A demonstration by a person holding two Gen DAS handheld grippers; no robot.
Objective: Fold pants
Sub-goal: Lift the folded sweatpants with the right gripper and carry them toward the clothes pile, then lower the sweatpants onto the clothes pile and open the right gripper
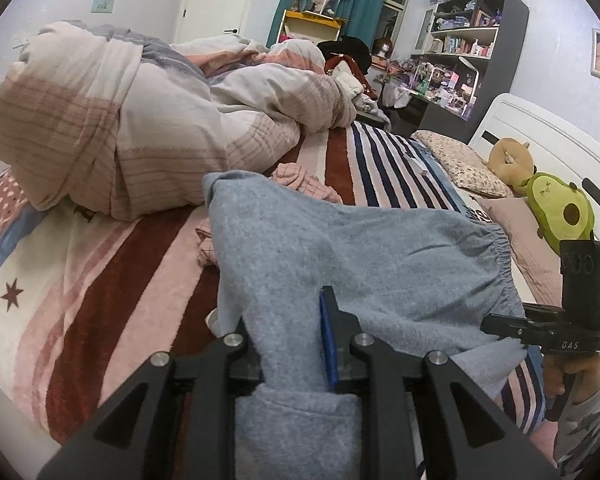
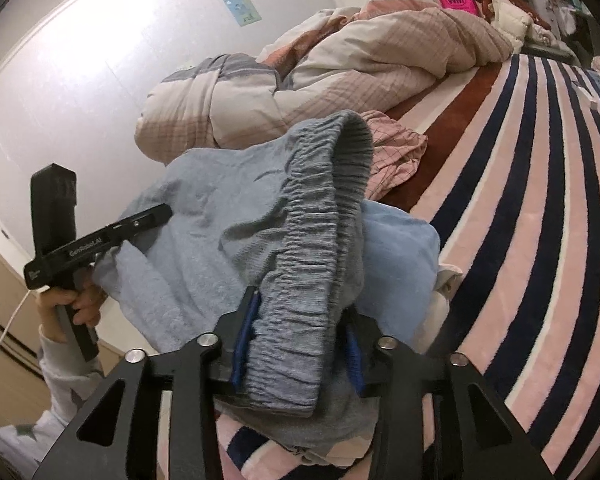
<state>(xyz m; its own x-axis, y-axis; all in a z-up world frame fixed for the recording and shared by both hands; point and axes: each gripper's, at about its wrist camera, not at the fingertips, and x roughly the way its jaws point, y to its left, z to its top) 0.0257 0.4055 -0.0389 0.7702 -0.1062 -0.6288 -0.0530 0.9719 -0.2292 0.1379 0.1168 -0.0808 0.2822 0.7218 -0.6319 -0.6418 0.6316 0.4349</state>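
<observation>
The grey-blue pants point(image 1: 340, 248) hang lifted above the striped blanket point(image 1: 112, 280), stretched between the two claws. In the left wrist view the cloth spreads forward and to the right of the left gripper point(image 1: 290, 344), and the gathered elastic waistband point(image 1: 500, 256) lies far to the right of that claw, next to the right gripper point(image 1: 504, 330). The left gripper's two fingers are pressed onto a bunch of the pant fabric, which passes between them and hangs down toward the camera; a blue pad shows on the inner face of the right-hand finger point(image 1: 330, 332).

In the right wrist view the waistband point(image 2: 312, 248) runs straight out from between the right gripper's point(image 2: 300, 344) fingers, which pinch it from both sides with blue pads point(image 2: 246, 332) against the ribbed elastic. The band arches up and away from the claw, its open mouth at the top. The left gripper point(image 2: 148, 220) is off to the left of this claw, its tip buried in the cloth.

The person's left hand point(image 2: 76, 304) wraps a pistol-style handle, wrist below, sleeve pale with stars. The right hand point(image 1: 572, 376) grips its handle likewise.

Beyond the claws, a crumpled pink checked garment point(image 1: 300, 184) lies on the blanket, and a rolled striped duvet point(image 1: 100, 120) sits further off to the left. An avocado plush point(image 1: 560, 208) rests at far right by the headboard.
</observation>
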